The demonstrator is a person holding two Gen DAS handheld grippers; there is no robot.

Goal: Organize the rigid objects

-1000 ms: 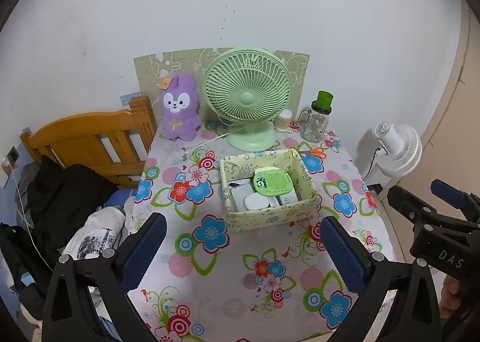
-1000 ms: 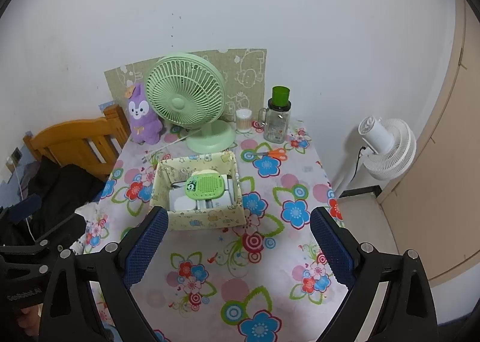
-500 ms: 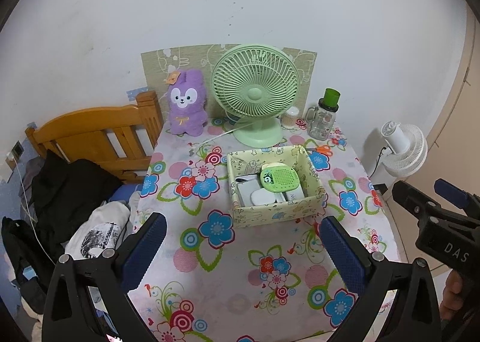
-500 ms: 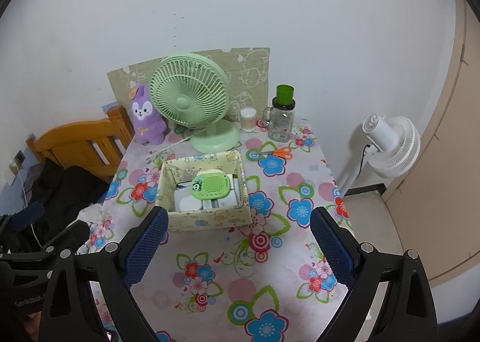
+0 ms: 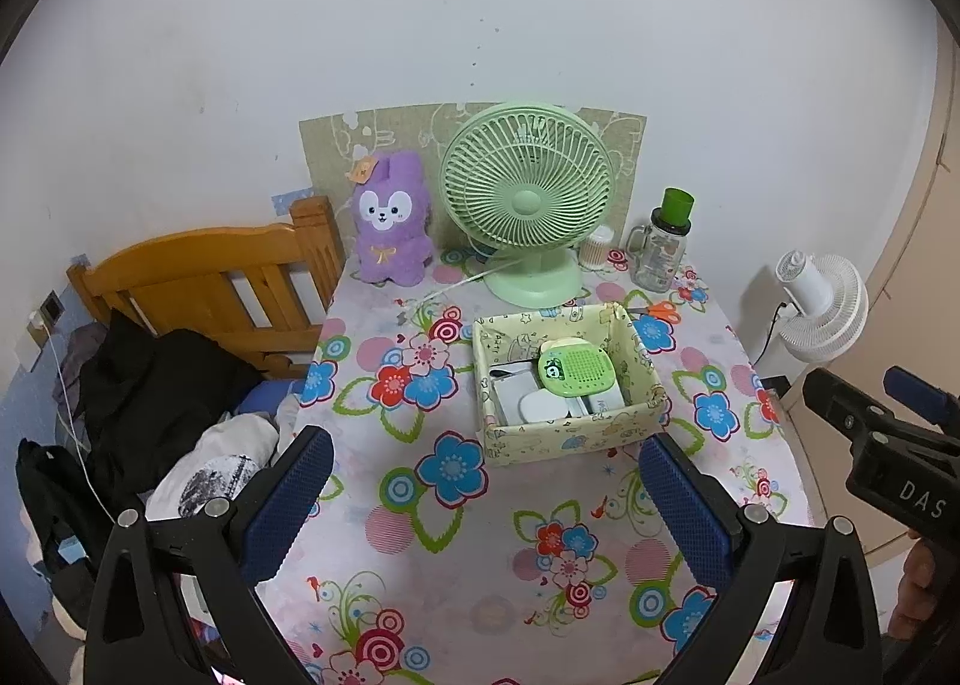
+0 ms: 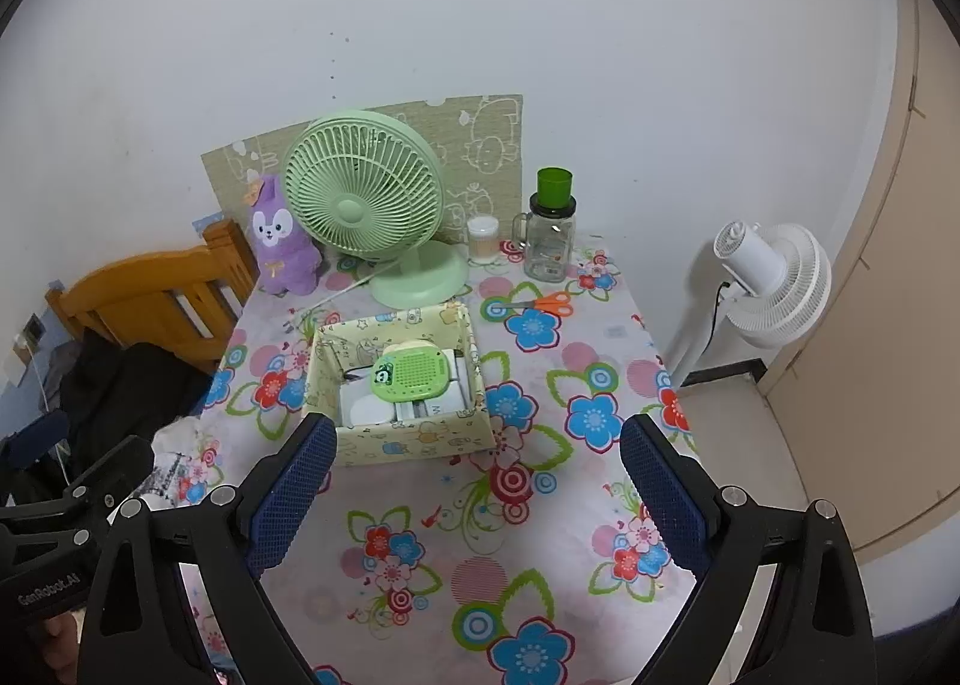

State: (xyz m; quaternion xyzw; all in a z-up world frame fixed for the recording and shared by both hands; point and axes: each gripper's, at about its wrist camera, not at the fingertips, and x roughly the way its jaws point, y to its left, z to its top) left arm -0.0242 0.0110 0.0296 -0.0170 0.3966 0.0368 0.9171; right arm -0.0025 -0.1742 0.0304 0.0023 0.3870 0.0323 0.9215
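Observation:
A pale yellow-green patterned box [image 5: 564, 436] [image 6: 414, 439] sits mid-table on the flowered cloth. Inside it lie a green perforated gadget with a panda sticker [image 5: 576, 368] [image 6: 413, 371] and white items [image 5: 540, 404] beneath. Orange-handled scissors [image 5: 659, 310] [image 6: 543, 302] lie on the cloth behind the box to its right. My left gripper [image 5: 486, 499] hangs open above the table's near part, empty. My right gripper [image 6: 477, 496] is likewise open and empty, well short of the box. Each gripper shows at the edge of the other's view.
At the table's back stand a green desk fan [image 5: 528, 205], a purple plush rabbit [image 5: 393, 220], a glass jar with a green lid [image 5: 666, 247] and a small cotton-swab tub [image 6: 483, 238]. A wooden bed frame [image 5: 204, 277] with clothes lies left; a white floor fan [image 6: 774, 277] stands right.
Both grippers have drawn back and up from the table, so the box and fan look smaller and farther away. Nothing on the table has moved.

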